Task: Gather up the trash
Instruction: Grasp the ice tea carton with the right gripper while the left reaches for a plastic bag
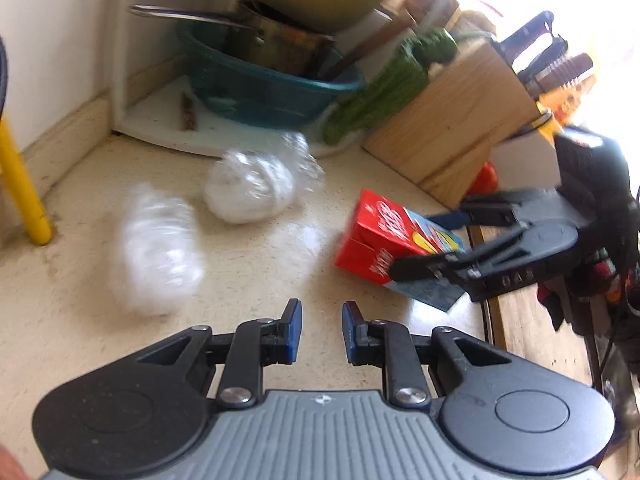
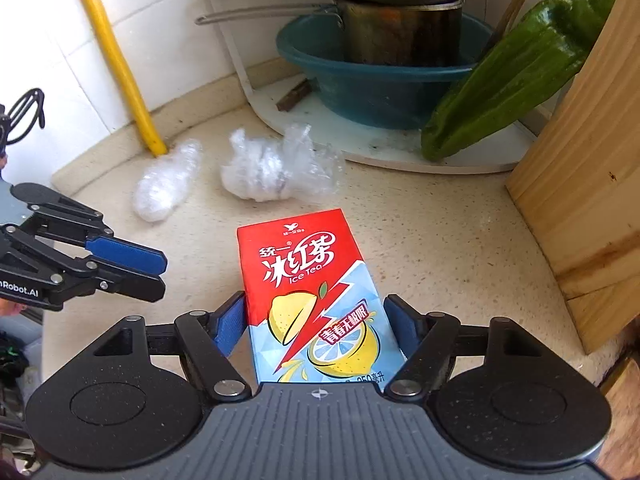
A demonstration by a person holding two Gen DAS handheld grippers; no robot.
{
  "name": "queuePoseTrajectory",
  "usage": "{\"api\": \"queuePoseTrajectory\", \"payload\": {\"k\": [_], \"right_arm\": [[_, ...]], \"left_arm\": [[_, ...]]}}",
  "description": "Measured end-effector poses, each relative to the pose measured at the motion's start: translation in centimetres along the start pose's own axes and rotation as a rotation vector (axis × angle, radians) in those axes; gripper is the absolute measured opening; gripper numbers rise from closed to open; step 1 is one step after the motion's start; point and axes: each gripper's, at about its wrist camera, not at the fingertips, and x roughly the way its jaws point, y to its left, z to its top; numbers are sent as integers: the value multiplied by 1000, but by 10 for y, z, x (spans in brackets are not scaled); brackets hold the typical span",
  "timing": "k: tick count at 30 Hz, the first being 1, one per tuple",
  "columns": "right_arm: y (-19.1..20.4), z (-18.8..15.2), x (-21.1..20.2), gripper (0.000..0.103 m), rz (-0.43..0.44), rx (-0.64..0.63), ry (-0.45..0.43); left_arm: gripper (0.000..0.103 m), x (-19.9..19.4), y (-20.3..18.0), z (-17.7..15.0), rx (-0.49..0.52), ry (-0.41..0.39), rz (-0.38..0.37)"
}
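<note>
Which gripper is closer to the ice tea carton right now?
Right. The right gripper has the ice tea carton between its fingers on the counter. The left gripper is shut, holds nothing, and sits off to the carton's left, apart from it.

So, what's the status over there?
Left tongs shut, empty. Right tongs astride red-and-blue ice tea carton, grip unclear. Two crumpled clear plastic wads wait behind. Nothing blocking.

At upper right we see a long green pepper (image 2: 516,68) leaning against a pale wooden block (image 2: 592,184); a teal plastic basin (image 2: 376,92) sits behind.
</note>
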Motion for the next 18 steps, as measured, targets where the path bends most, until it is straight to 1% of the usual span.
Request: {"api": "queuePoseTrajectory", "payload": {"k": [2, 4, 5, 6, 7, 10, 11, 12, 13, 16, 18], "right_arm": [[3, -2, -2, 78, 0, -5, -6], [5, -2, 0, 78, 3, -2, -8], [6, -2, 1, 78, 5, -1, -7], [7, -2, 3, 78, 5, 1, -6], [7, -2, 4, 78, 6, 2, -4], [8, -1, 6, 78, 7, 4, 0], [7, -2, 6, 78, 7, 9, 1], [6, -2, 7, 78, 7, 16, 2], [6, -3, 8, 77, 7, 23, 0], [3, -5, 7, 77, 11, 43, -10], [3, -6, 6, 77, 10, 51, -20]], "left_arm": [[22, -5, 5, 4, -17, -33, 42], [31, -1, 10, 13, -34, -78, 130], [34, 3, 12, 17, -21, -94, 174], [36, 10, 13, 21, -2, -91, 200], [36, 18, 14, 24, 12, -75, 209], [35, 42, 24, 29, 10, -26, 200], [34, 47, 26, 29, 4, -19, 197], [30, 48, 28, 30, 5, -42, 192], [20, 49, 30, 30, -5, -42, 185], [4, 52, 33, 30, -18, -26, 145], [0, 52, 31, 26, -8, -24, 137]]}}
